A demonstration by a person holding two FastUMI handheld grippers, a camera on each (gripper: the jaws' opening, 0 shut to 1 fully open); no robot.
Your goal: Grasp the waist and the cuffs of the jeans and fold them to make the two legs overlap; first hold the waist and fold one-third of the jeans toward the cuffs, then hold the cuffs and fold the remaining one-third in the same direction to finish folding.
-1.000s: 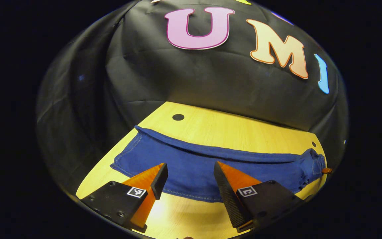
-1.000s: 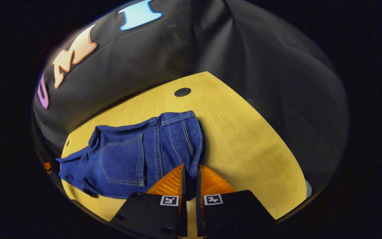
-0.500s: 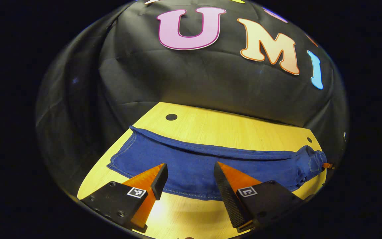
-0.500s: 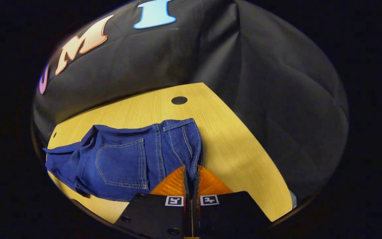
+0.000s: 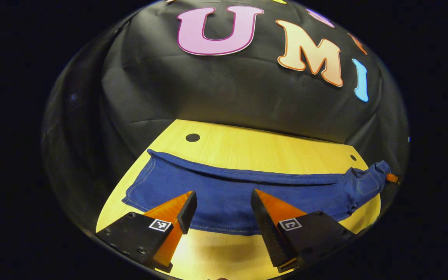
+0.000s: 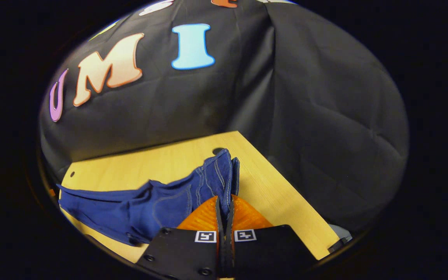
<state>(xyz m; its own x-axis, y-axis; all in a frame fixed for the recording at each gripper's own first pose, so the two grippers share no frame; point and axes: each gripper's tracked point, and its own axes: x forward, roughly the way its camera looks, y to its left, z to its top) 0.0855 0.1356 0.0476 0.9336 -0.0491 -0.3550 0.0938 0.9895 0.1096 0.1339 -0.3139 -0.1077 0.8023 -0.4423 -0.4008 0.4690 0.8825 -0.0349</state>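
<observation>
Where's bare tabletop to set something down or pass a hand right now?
Free: the strip of table between the jeans and the booth wall; the right end past the waist; a thin near-edge band beneath the open left hand-held gripper. Crowded: the middle, covered lengthwise by denim, and the waist end, where the right hand-held gripper pinches it.

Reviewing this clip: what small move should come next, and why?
Probably close the left gripper on the cuff end of the jeans: its jaws stand open over that hem, while the right gripper is pinching the waist.
</observation>
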